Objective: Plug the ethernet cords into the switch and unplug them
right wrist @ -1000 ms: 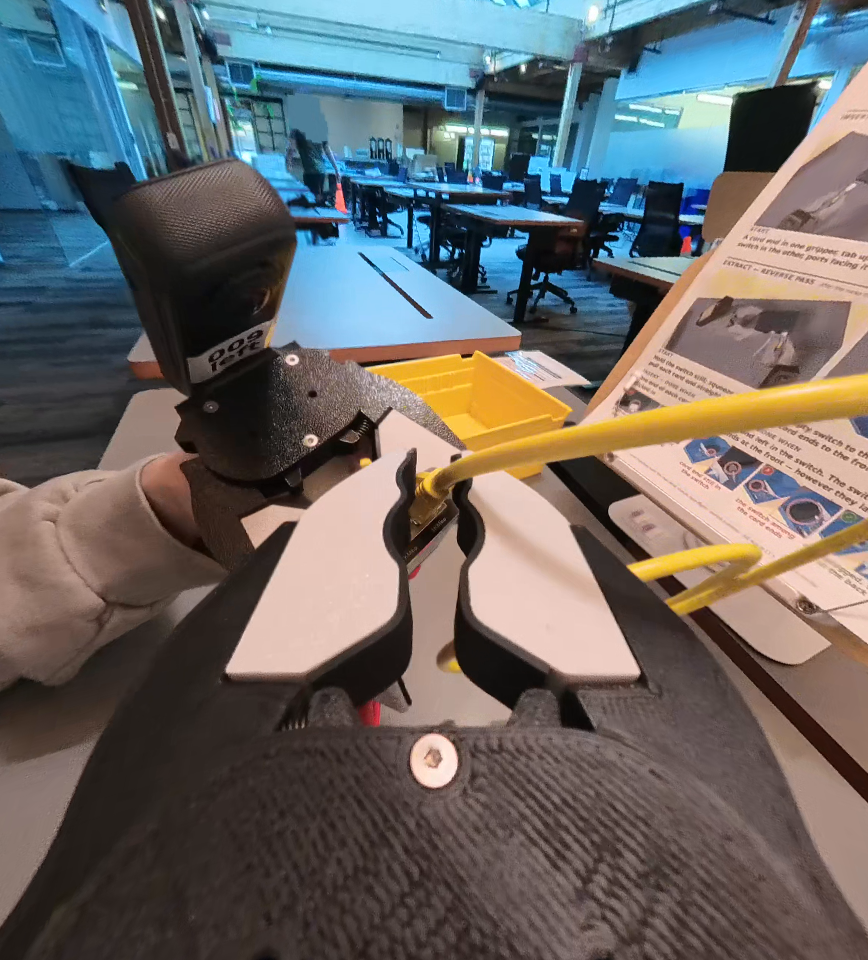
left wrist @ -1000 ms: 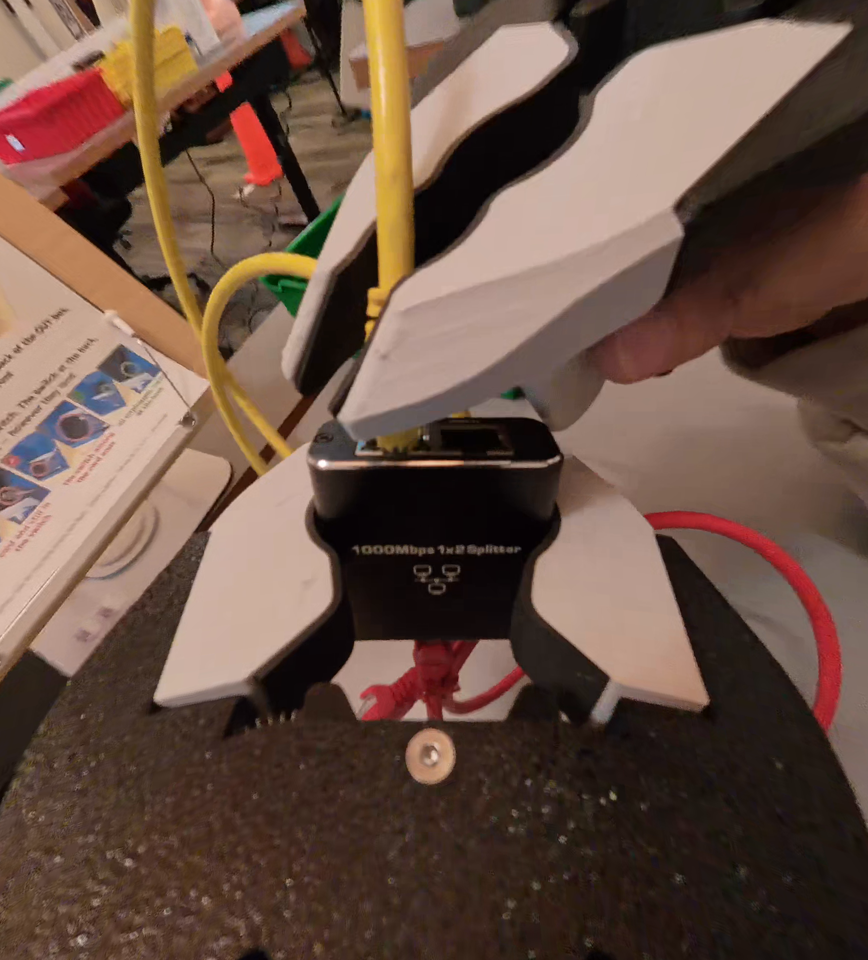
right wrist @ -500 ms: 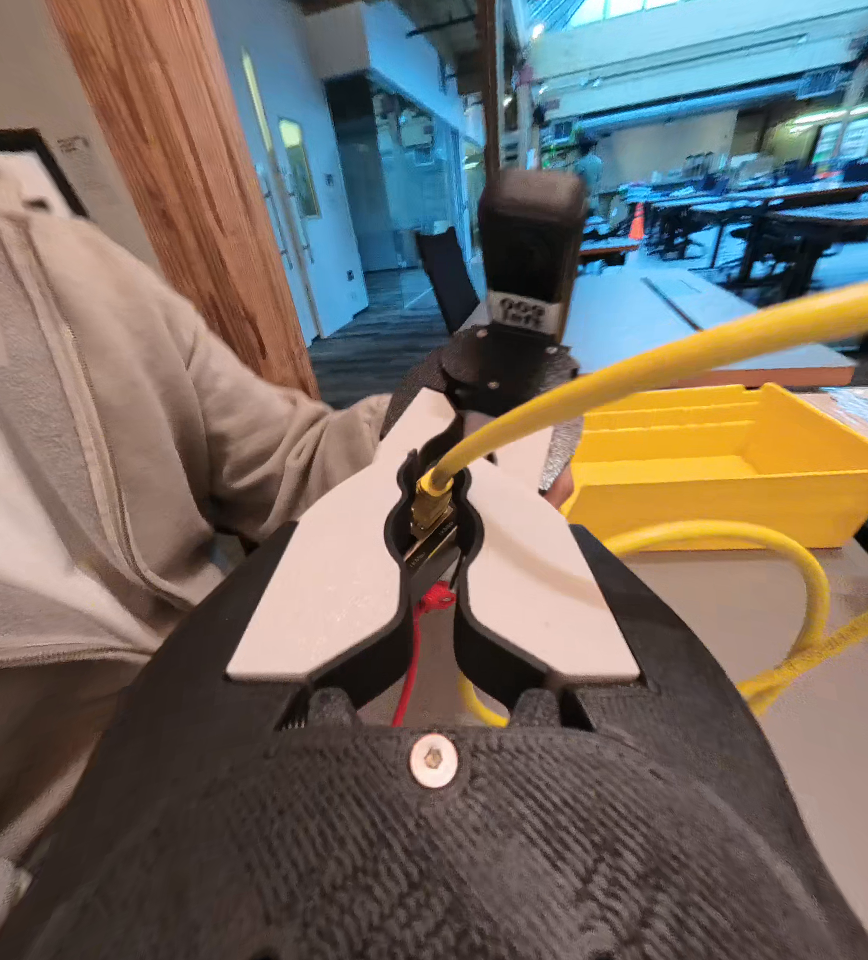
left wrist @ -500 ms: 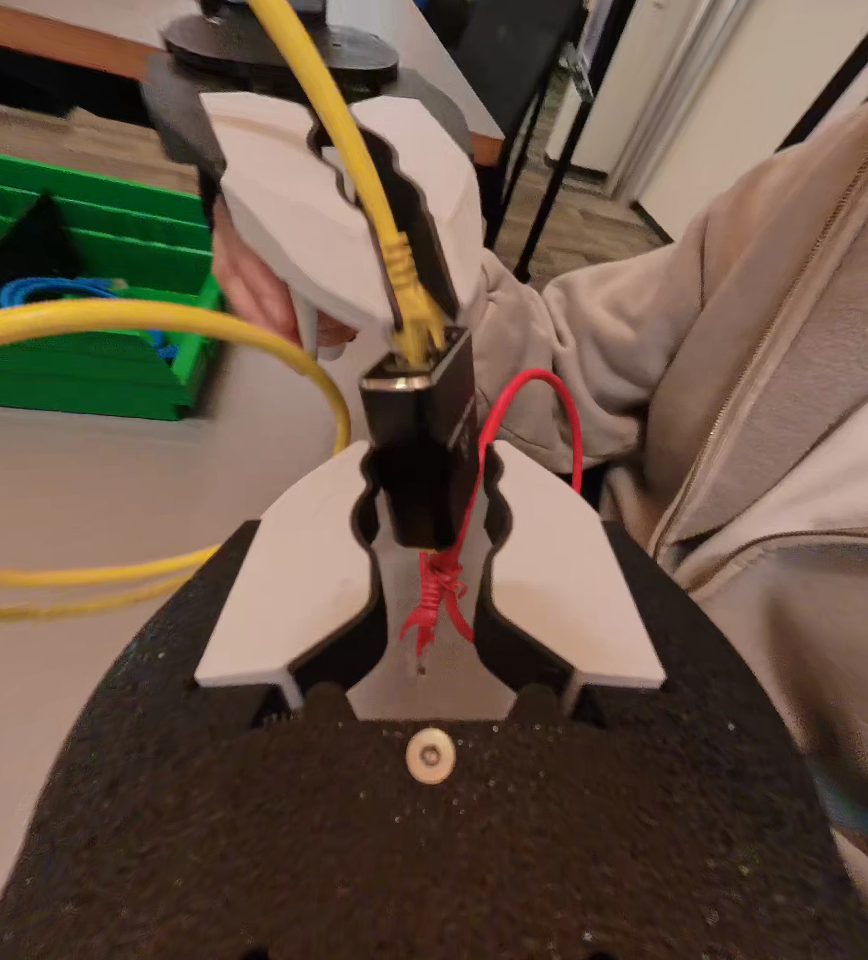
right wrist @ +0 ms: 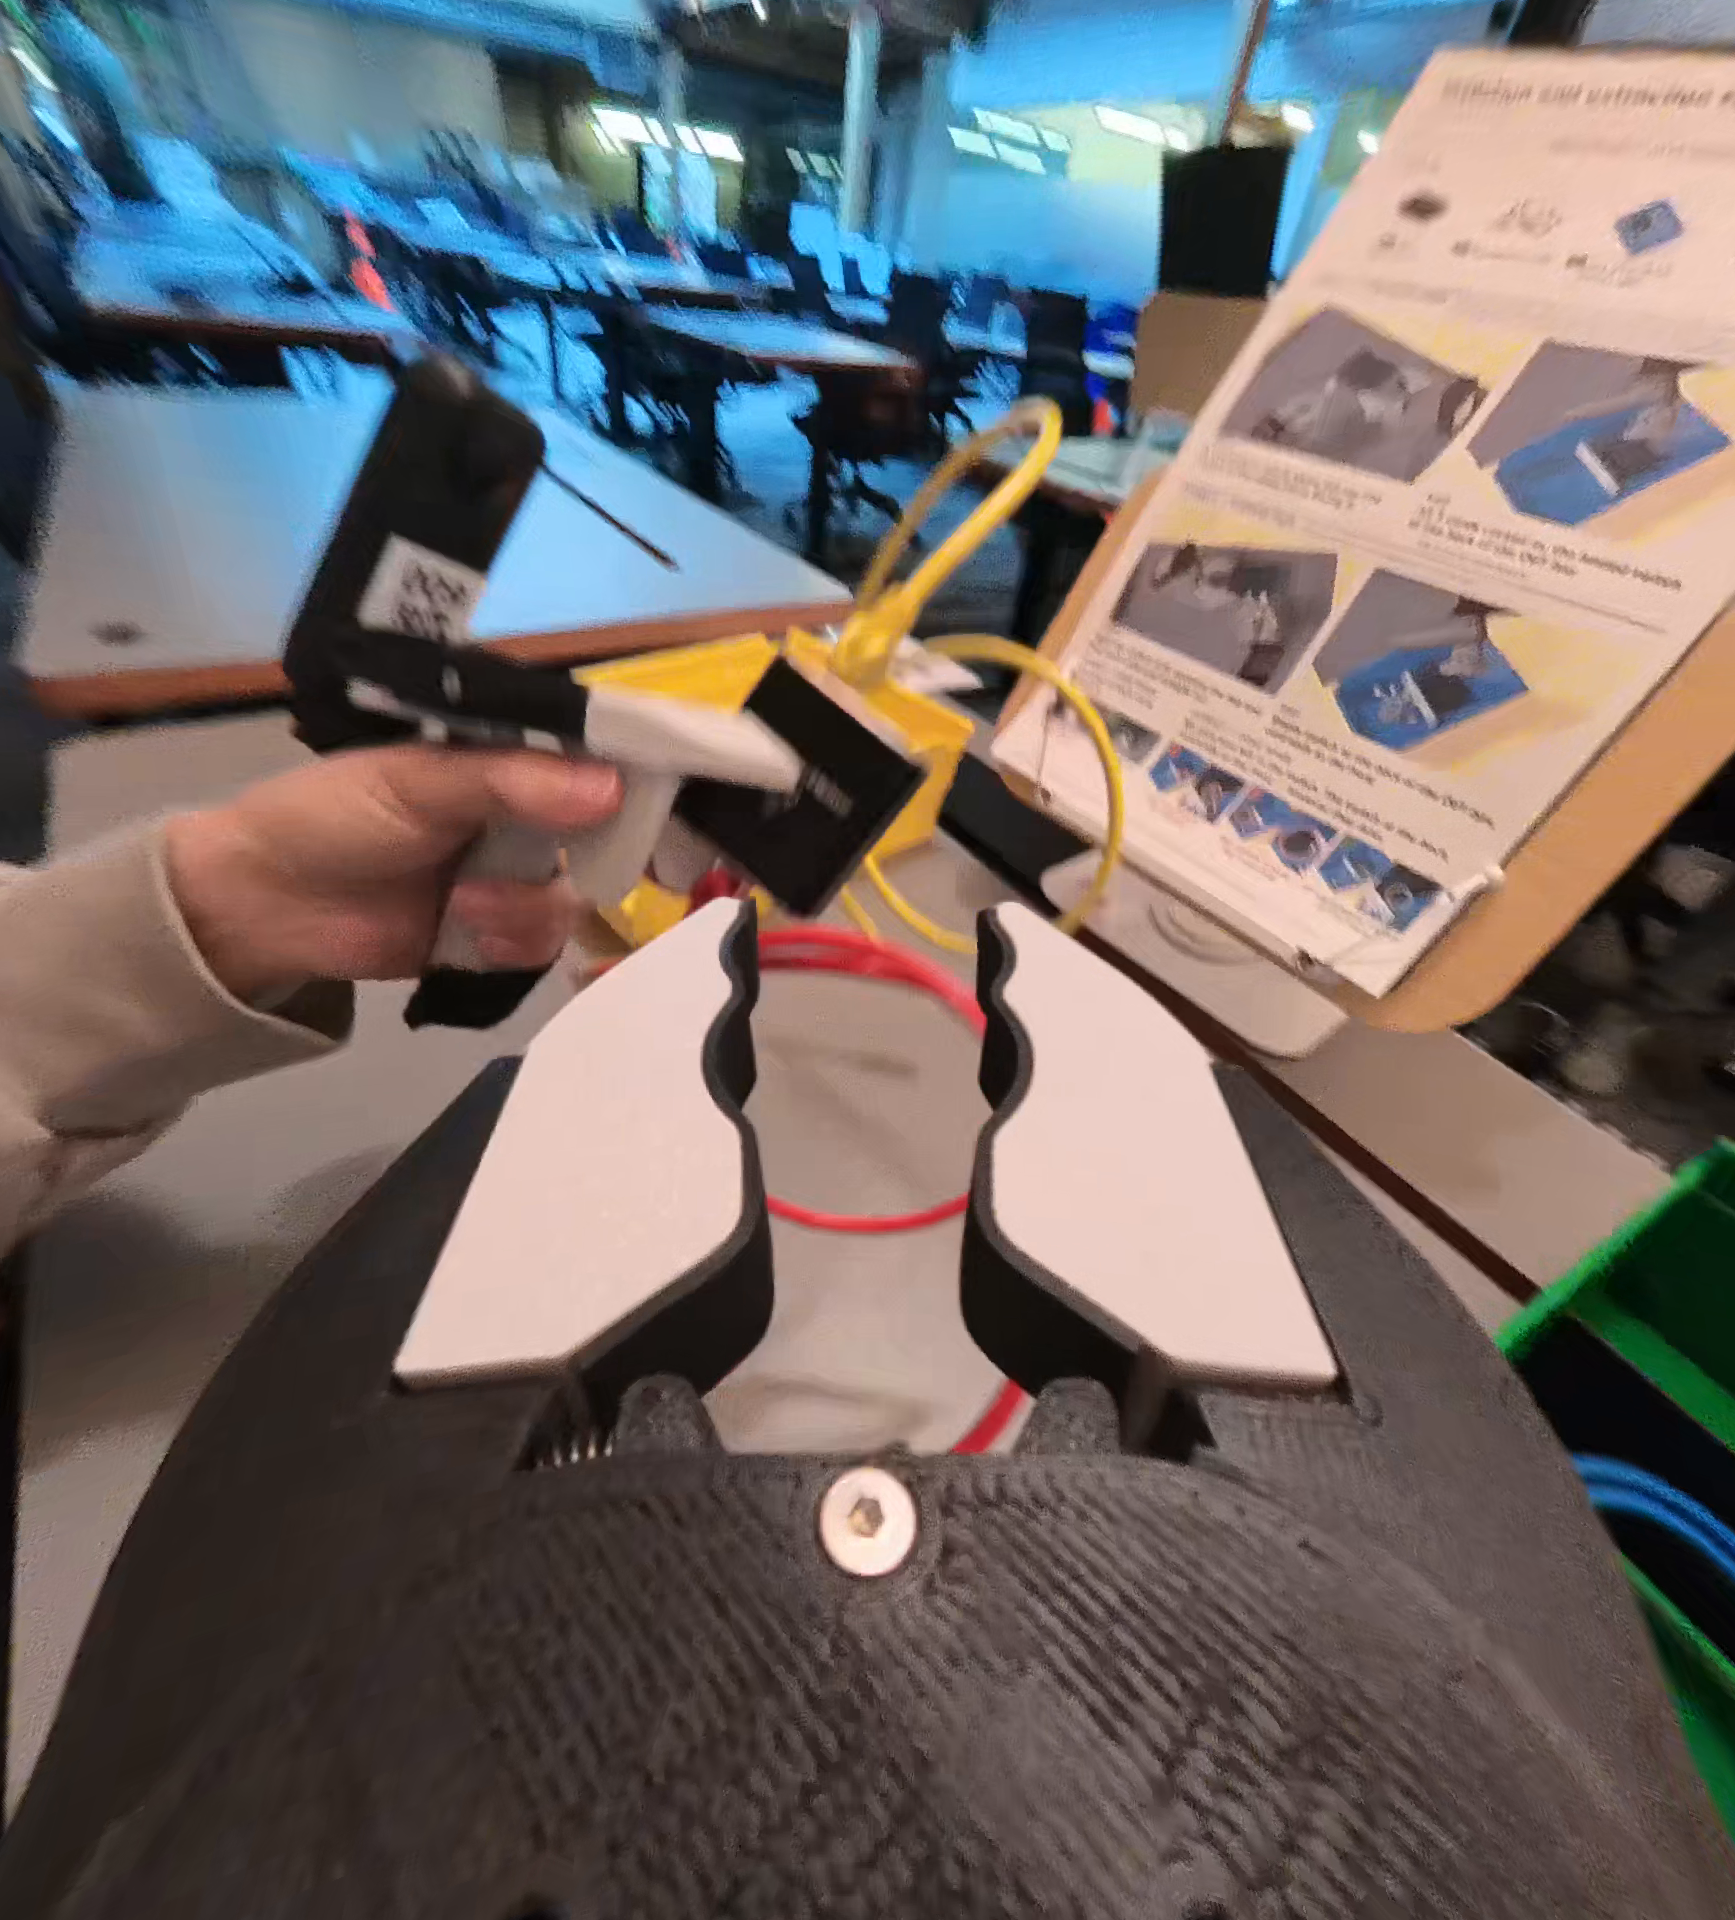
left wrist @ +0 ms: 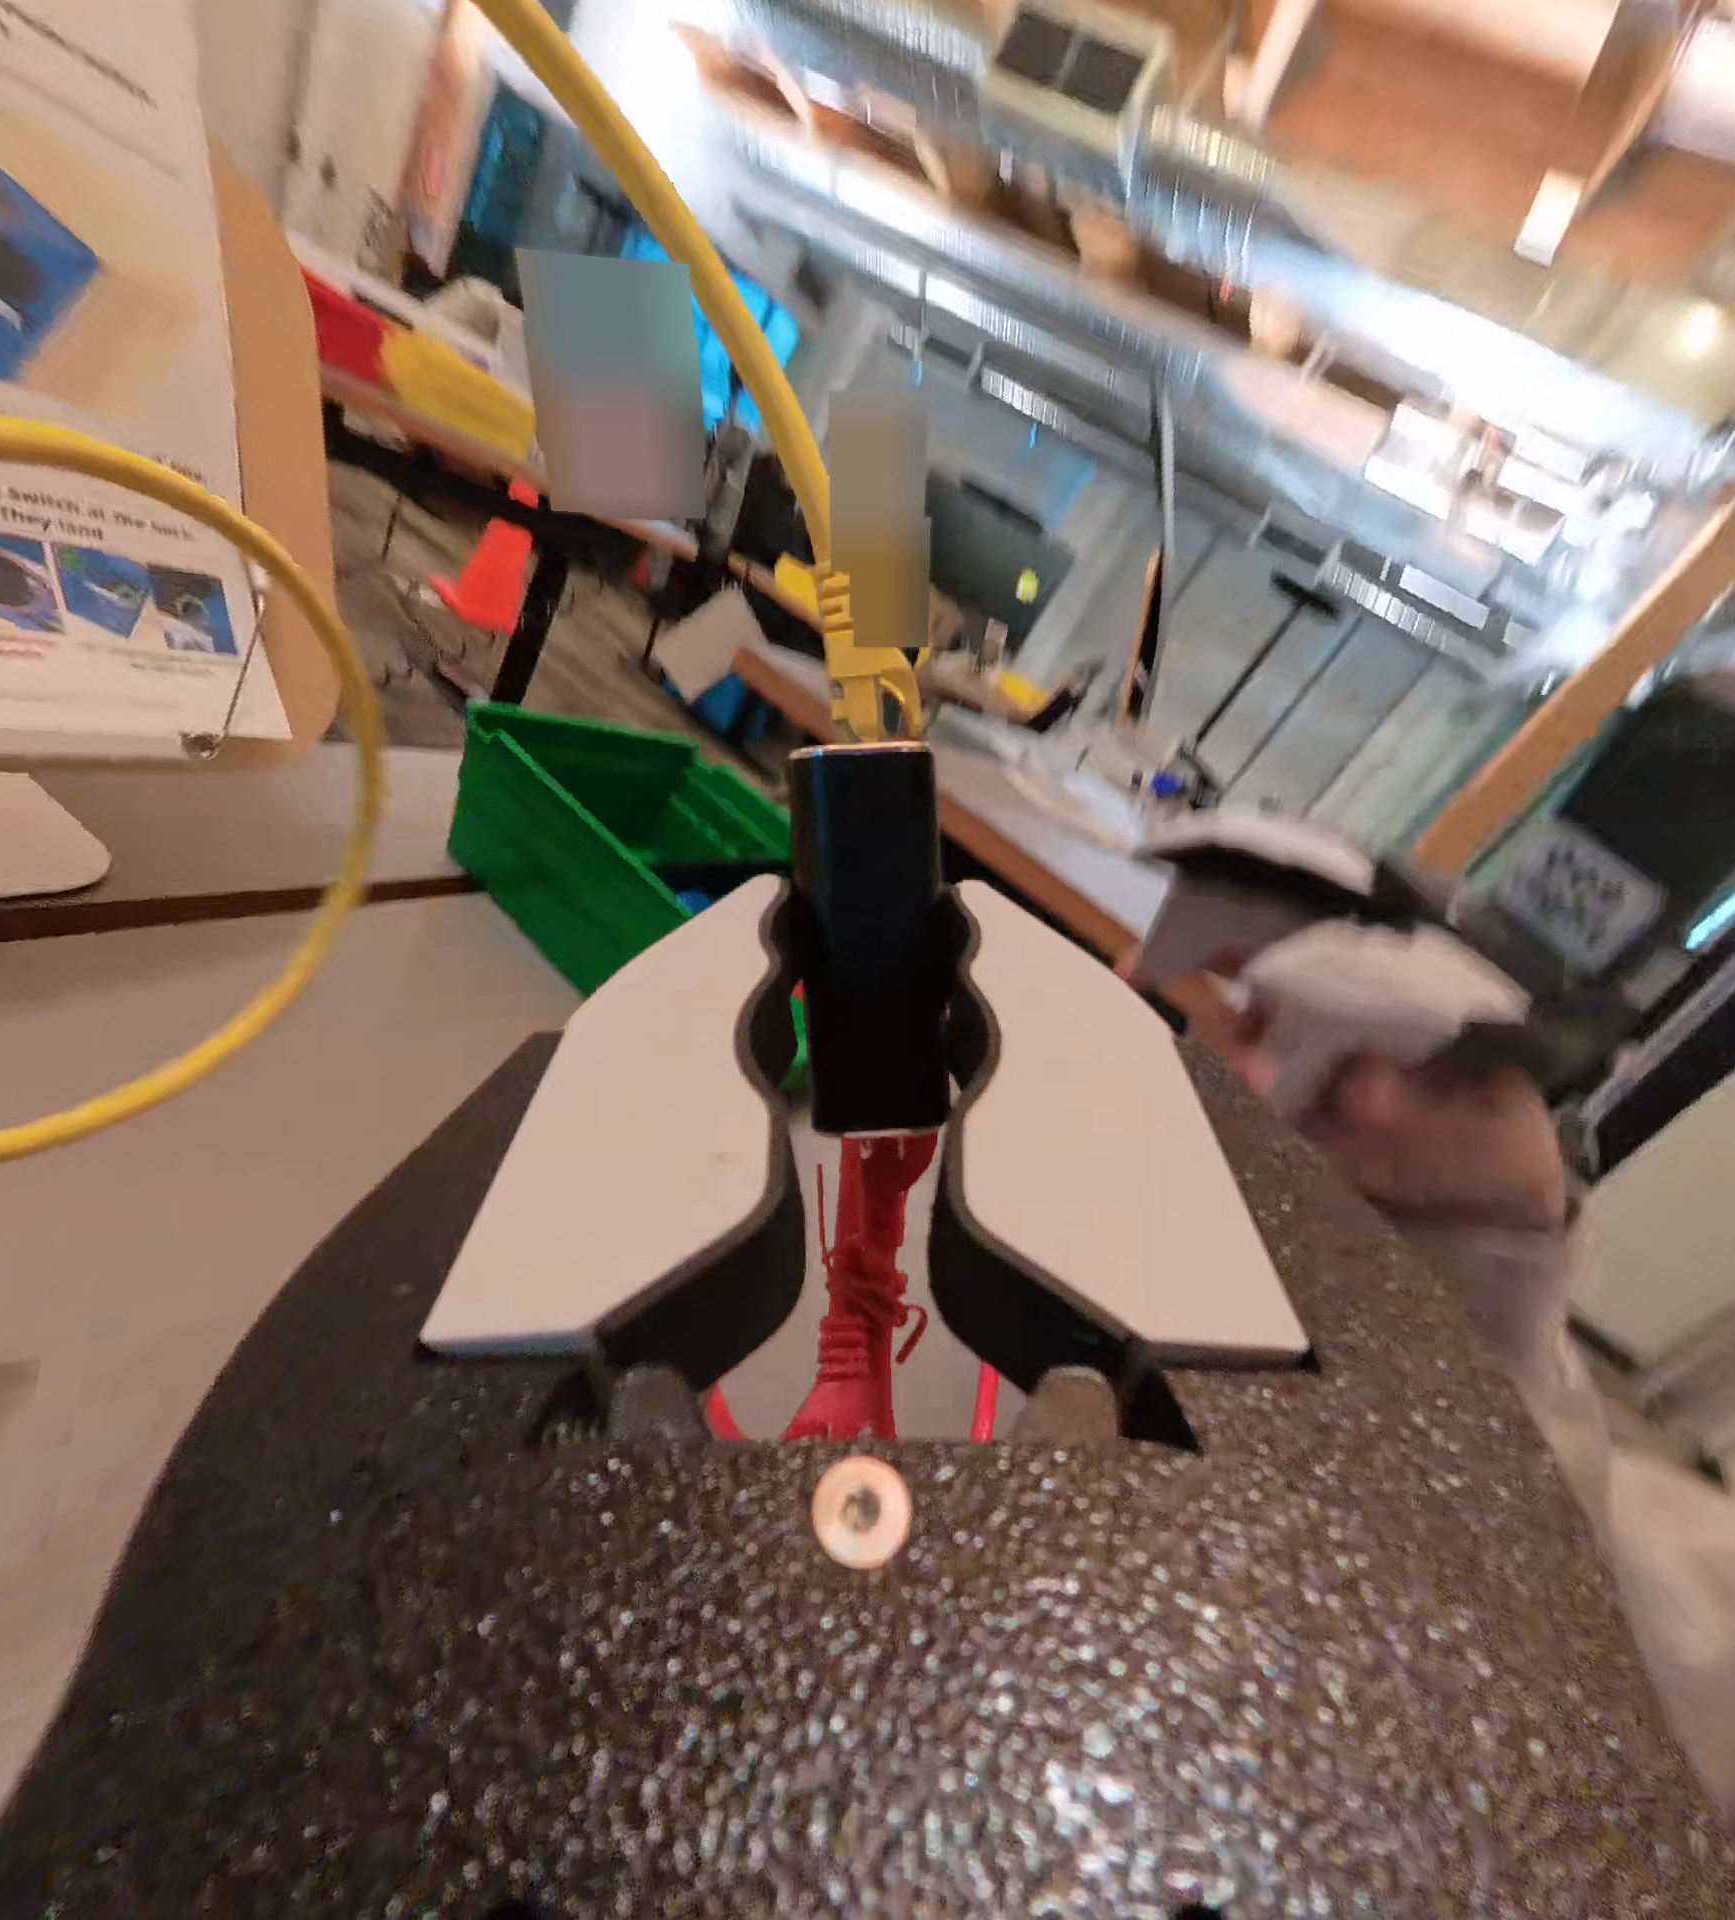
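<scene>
Black switch point(left wrist: 868, 935) sat pinched in the left gripper point(left wrist: 868, 997), raised above the surface point(right wrist: 219, 1195); yellow cord point(left wrist: 738, 312) plugged in; right gripper point(right wrist: 868, 935) spread, empty, level.

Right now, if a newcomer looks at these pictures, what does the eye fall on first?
First, the black switch clamped in the left gripper, a yellow cord plugged into its far end and a red cord into its near end. Then the right gripper, open and empty above the table, beside a propped instruction sheet.
</scene>
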Available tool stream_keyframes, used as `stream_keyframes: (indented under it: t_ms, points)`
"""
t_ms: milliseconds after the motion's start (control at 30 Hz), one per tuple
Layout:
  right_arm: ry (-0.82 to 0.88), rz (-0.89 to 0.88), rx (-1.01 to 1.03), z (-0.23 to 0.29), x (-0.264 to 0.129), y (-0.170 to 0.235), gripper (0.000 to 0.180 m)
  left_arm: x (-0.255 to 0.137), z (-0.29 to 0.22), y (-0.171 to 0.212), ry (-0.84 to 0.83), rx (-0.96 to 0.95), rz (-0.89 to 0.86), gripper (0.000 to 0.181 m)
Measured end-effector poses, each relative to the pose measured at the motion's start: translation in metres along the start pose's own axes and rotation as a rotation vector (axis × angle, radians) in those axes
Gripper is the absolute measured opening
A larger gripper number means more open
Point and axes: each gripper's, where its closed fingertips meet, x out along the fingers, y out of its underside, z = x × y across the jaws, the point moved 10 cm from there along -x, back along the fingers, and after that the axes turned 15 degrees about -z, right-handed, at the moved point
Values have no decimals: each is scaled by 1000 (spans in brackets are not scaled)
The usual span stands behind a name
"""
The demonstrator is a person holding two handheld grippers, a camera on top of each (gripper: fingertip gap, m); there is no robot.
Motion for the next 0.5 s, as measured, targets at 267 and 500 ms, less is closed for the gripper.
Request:
stream_keyframes:
  t_ms: [267, 500]
  points:
    - [115, 70, -98, 55, 17, 66, 58, 8, -41, 33, -71, -108, -242, 24]
    - [100, -30, -245, 48, -5, 56, 23, -7, -71, 44, 39, -72, -137, 25]
